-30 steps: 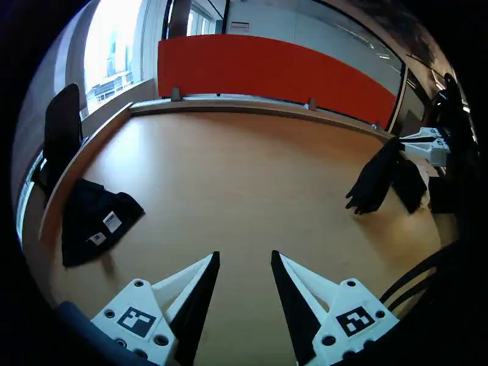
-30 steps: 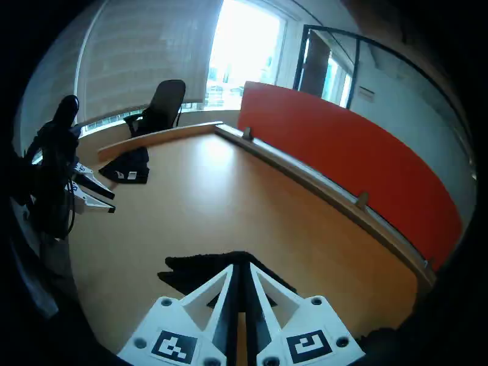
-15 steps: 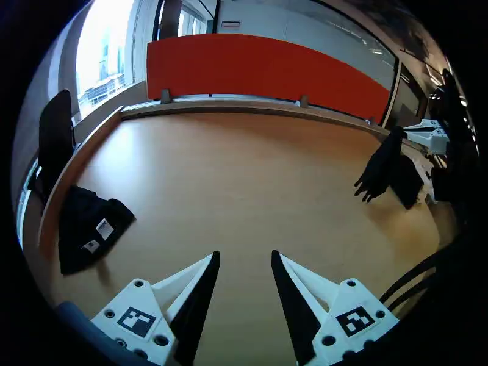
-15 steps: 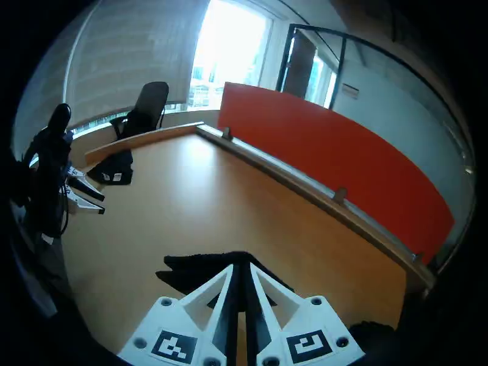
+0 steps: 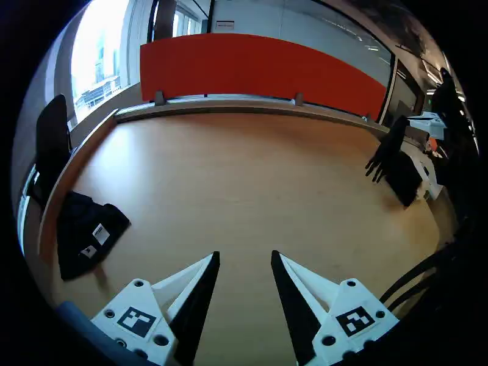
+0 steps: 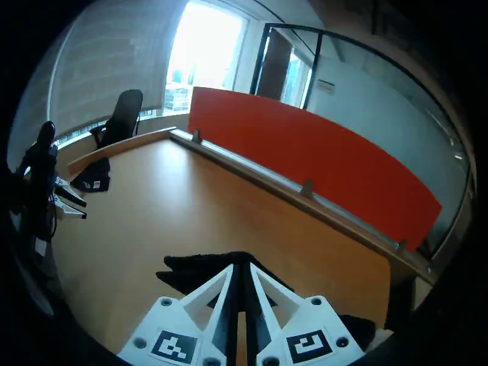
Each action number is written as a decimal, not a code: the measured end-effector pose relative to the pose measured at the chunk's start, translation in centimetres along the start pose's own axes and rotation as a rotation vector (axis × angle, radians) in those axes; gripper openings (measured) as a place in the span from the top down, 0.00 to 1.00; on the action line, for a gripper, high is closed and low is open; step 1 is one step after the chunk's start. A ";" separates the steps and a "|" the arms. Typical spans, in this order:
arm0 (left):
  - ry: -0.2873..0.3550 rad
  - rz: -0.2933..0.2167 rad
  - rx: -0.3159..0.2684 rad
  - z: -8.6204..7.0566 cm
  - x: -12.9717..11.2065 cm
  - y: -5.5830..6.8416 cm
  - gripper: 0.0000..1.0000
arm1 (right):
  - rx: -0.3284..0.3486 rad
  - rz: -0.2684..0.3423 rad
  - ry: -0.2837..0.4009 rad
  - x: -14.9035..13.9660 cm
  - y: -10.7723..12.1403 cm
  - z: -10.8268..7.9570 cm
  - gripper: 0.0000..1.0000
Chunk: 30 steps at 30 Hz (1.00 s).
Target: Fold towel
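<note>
Comparing both views with a second ago, what shifts? (Student)

The towel (image 5: 385, 151), dark and limp, hangs from the right gripper (image 6: 242, 268), whose fingers are pressed together on its edge. In the left gripper view it climbs from middle right toward the upper right of the frame and appears clear of the table (image 5: 244, 183). In the right gripper view it bunches at bottom centre. (Tutor)

And the left gripper (image 5: 243, 256)? (Student)

Its fingers are apart and hold nothing, low over bare wood at bottom centre. The folded dark cloth (image 5: 85, 232) at lower left drifts slightly outward as the view pans. (Tutor)

What does this mean for the task? (Student)

As a judgement, the towel is raised and carried but not yet spread. The free gripper probably needs a second corner before any fold can be laid (Tutor)
</note>
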<state>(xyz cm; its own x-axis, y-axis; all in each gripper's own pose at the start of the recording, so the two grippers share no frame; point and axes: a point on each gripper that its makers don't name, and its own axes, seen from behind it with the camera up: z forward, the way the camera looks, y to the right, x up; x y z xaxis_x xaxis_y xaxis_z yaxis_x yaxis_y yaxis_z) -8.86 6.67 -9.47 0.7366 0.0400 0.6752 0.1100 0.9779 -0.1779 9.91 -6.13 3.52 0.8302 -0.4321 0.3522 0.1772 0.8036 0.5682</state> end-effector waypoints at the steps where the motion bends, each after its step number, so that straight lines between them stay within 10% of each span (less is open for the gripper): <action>1: 0.000 0.000 0.000 0.0 0.0 0.0 0.39 | -0.006 0.002 0.000 0.0 0.5 -0.1 0.96; 30: -0.010 0.013 0.013 0.8 0.8 0.1 0.39 | -0.168 0.070 -0.048 -0.5 15.4 -3.2 0.96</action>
<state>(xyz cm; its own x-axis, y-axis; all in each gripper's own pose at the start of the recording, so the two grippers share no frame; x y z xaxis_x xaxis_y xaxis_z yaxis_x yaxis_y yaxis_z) -8.82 6.99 -8.40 0.7309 0.0549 0.6803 0.0919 0.9798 -0.1778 13.88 7.77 9.69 0.8182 -0.3884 0.4240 0.2086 0.8876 0.4106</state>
